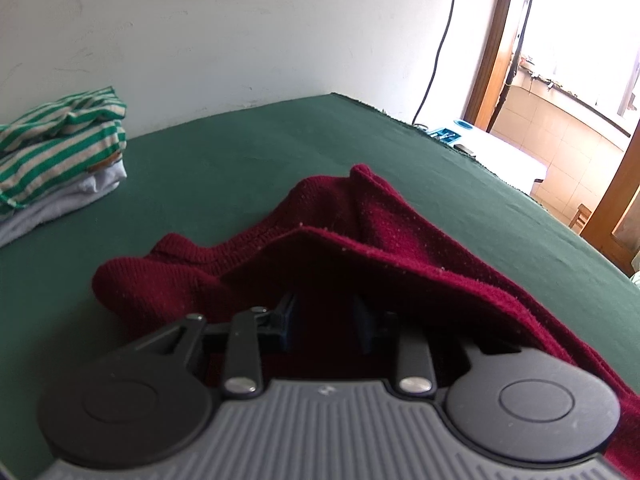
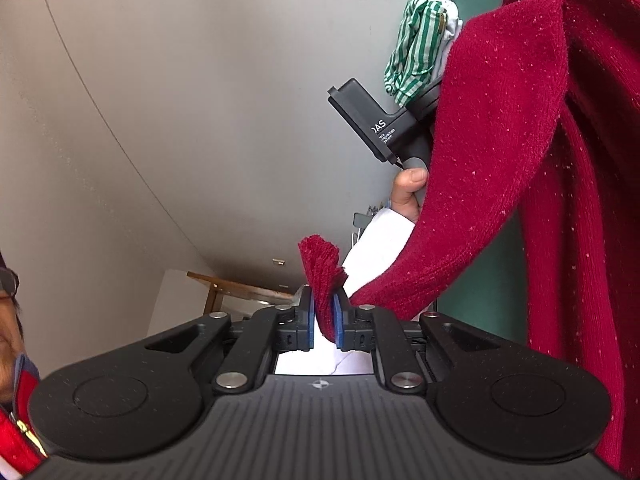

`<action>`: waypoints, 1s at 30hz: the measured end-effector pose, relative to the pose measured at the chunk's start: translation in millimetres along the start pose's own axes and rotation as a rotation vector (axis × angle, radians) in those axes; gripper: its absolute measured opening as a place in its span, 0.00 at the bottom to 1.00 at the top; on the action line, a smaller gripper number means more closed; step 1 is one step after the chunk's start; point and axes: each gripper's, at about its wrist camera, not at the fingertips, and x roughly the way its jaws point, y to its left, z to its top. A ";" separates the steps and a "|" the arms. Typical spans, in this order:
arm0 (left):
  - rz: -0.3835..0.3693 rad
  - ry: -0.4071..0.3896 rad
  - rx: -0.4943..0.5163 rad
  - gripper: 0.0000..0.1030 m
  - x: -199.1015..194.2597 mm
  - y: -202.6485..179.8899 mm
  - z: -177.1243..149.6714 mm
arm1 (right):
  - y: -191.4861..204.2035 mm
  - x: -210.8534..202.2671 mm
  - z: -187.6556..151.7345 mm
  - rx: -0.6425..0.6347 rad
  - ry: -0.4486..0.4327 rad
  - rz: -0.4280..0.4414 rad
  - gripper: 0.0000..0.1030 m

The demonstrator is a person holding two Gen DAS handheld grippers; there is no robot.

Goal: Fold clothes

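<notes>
A dark red knitted sweater (image 1: pixel 360 216) lies bunched on the green table cover (image 1: pixel 260 148). One fold of it is raised like a tent over my left gripper (image 1: pixel 326 312). Its blue-padded fingers (image 1: pixel 289 320) stand somewhat apart under the cloth, tips hidden, so a grip does not show. In the right wrist view, which is rolled sideways, my right gripper (image 2: pixel 324 320) is shut on a narrow edge of the sweater (image 2: pixel 500 160). The rest hangs across to the right. The left gripper's handle (image 2: pixel 384 128) and the hand (image 2: pixel 408 192) holding it show behind the cloth.
A stack of folded clothes (image 1: pixel 60 148), green-striped on top and white below, sits at the table's far left by the wall, also seen in the right view (image 2: pixel 416 52). The table's edge (image 1: pixel 520 192) runs along the right, with an open doorway (image 1: pixel 560 80) beyond. Part of a person (image 2: pixel 8 340) is at the left.
</notes>
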 end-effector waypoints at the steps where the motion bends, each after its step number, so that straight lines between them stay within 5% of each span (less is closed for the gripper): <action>1: 0.003 0.004 0.004 0.30 -0.6 0.2 -1.3 | 0.4 -1.3 -0.8 0.001 -0.001 0.002 0.12; 20: 0.056 0.021 0.010 0.34 -6.4 12.9 -4.7 | -5.6 -16.1 -17.8 0.031 0.040 -0.028 0.13; 30: 0.067 0.001 0.010 0.34 -15.3 12.7 -5.5 | 6.4 -22.8 -30.1 -0.070 0.142 -0.133 0.13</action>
